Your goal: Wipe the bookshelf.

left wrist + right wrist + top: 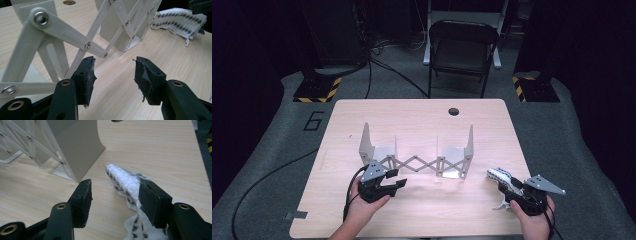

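Observation:
A white scissor-lattice rack (414, 164) with two upright end plates stands stretched out on the middle of the wooden table (422, 115). My left gripper (398, 179) sits by the rack's left end. In the left gripper view it (113, 68) is open with bare table between its jaws and the lattice (62, 30) just to their left. A white cloth with dark dots (498, 175) lies crumpled to the right of the rack. My right gripper (115, 192) is open over this cloth (122, 180), which runs under the right jaw without being pinched.
A round hole (454, 111) is cut near the table's far edge. A dark folding chair (462, 45) stands beyond the table. Cables trail over the grey floor at the left, and a strip of tape (294, 215) marks the table's near left corner.

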`<control>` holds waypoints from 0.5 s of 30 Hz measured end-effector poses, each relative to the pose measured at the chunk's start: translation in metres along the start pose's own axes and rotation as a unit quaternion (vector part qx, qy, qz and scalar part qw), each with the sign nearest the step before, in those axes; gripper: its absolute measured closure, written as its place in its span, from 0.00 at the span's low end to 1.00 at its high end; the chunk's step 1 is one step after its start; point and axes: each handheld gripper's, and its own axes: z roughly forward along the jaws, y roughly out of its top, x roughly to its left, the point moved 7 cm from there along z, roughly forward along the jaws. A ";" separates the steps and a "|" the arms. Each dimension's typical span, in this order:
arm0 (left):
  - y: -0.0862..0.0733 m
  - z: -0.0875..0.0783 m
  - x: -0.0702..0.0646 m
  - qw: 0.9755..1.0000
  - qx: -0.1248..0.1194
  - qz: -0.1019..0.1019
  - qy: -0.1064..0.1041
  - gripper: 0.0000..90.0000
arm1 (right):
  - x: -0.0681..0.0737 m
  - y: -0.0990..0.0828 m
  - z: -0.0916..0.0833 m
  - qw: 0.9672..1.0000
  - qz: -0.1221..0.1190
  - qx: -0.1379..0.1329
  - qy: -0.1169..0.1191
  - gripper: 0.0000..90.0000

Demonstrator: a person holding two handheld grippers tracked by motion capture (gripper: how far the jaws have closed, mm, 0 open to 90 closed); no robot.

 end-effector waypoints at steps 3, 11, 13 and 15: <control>0.003 -0.004 0.002 1.000 -0.003 -0.004 0.002 0.55 | 0.005 0.005 0.001 1.000 -0.003 -0.003 0.012 0.48; 0.018 -0.020 0.004 1.000 -0.019 -0.008 0.011 0.55 | 0.029 0.032 -0.004 0.997 -0.020 -0.037 0.059 0.44; 0.022 -0.024 0.005 1.000 -0.024 -0.009 0.015 0.55 | 0.037 0.040 -0.004 0.996 -0.032 -0.041 0.073 0.44; 0.025 -0.027 0.006 1.000 -0.020 -0.008 0.016 0.55 | 0.043 0.046 -0.004 0.995 -0.045 -0.039 0.082 0.44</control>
